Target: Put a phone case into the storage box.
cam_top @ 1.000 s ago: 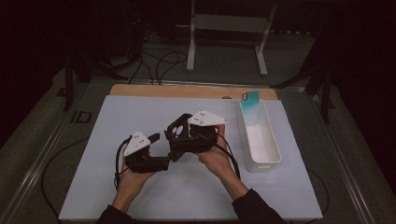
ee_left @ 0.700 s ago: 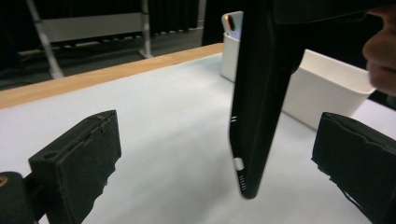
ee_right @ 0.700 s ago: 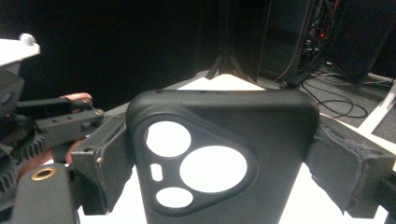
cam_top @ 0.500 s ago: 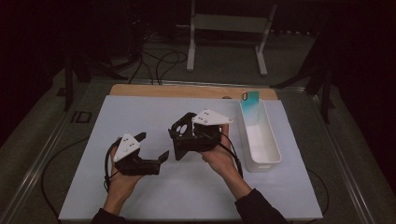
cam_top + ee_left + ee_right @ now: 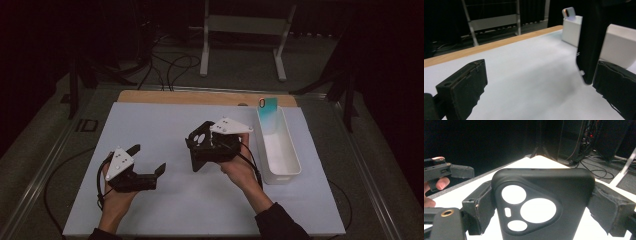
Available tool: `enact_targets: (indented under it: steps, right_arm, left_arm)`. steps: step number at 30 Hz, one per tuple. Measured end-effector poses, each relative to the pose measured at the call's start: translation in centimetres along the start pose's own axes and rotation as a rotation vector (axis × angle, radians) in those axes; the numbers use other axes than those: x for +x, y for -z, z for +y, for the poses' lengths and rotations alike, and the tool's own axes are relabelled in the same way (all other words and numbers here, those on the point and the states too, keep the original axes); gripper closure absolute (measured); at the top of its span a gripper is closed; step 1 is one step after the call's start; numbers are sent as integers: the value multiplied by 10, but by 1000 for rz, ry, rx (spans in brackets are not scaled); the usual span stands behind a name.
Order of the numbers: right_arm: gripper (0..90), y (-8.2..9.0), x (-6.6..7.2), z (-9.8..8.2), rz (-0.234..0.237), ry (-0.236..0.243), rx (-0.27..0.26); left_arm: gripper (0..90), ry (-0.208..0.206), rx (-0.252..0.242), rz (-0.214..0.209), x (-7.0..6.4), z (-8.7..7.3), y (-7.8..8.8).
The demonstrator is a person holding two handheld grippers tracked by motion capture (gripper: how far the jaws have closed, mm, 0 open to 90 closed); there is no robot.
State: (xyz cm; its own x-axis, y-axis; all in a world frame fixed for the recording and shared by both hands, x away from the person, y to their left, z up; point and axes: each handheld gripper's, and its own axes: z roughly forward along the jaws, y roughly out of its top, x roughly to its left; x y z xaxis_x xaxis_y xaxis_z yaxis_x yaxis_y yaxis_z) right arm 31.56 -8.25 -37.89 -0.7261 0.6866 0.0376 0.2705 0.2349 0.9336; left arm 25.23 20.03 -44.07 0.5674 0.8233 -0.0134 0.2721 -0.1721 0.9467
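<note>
Now the right gripper alone pinches the black phone case; the left gripper, jaws just spread, holds nothing. Placing it in the white bin likely remains.

White bin with teal phone case, right of table.

Phone case above mat, bin right, left tongs left

Phone case bottom cut off
</note>
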Motion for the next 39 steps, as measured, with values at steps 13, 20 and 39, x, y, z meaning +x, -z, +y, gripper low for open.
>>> enact_targets:
  steps: [13, 20, 39]
  right_arm:
    - [139, 4, -5, -1, -18, 8, 2]
    - [139, 5, -5, -1, -23, 3, -3]
    - [139, 16, -19, 4, -69, -4, -27]
  left_arm:
    - [0, -15, 24, 71, 15, -34, 22]
    - [0, -10, 42, 92, 21, -52, 31]
    - [0, 17, 43, 130, 27, -60, 32]
